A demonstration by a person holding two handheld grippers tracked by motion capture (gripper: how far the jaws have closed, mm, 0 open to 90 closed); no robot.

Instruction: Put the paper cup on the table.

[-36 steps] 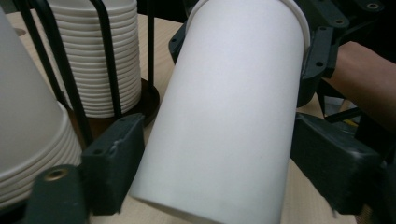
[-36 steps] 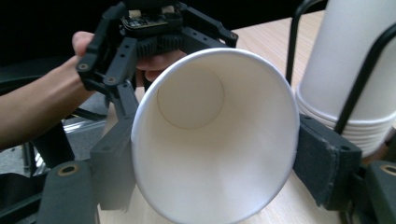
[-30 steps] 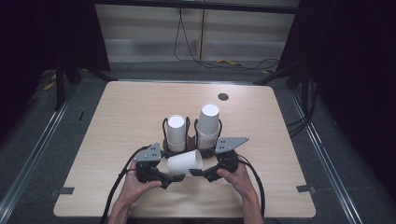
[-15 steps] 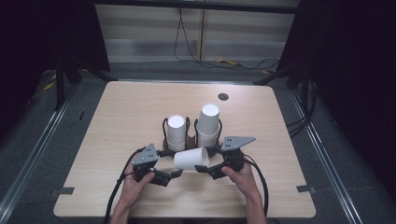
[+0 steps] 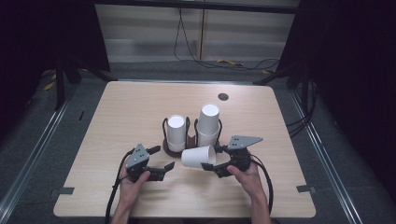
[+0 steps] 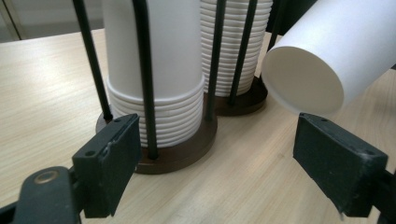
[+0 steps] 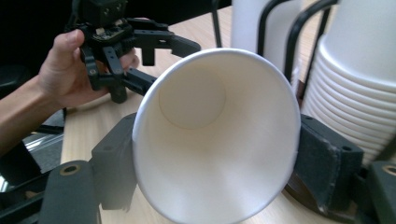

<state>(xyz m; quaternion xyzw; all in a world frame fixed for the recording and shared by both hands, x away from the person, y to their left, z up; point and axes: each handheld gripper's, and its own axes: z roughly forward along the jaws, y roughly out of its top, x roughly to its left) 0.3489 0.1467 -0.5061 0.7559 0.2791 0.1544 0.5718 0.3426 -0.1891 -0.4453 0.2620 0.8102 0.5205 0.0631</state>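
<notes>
A single white paper cup [image 5: 198,157] lies on its side just above the table, my right gripper [image 5: 214,157] shut on it near the rim. In the right gripper view its open mouth [image 7: 217,135] faces the camera, squeezed between the two black pads [image 7: 327,158]. My left gripper [image 5: 161,157] stands open to the cup's left, apart from it. In the left gripper view the cup's base [image 6: 303,79] hangs at the upper right, above the wide-open gripper [image 6: 224,158]. Behind stand two stacks of white cups [image 5: 176,133] [image 5: 208,123] in a dark wire holder [image 6: 187,149].
The holder's black wire posts [image 6: 144,79] rise around each stack, close in front of both grippers. A small dark round cap [image 5: 223,96] is set in the table [image 5: 130,107] at the far side. Cables trail from both grippers toward the near edge.
My left gripper has drawn back to the left and a little lower, away from the cup. The cup stays in the right gripper, shifted slightly to the right.
</notes>
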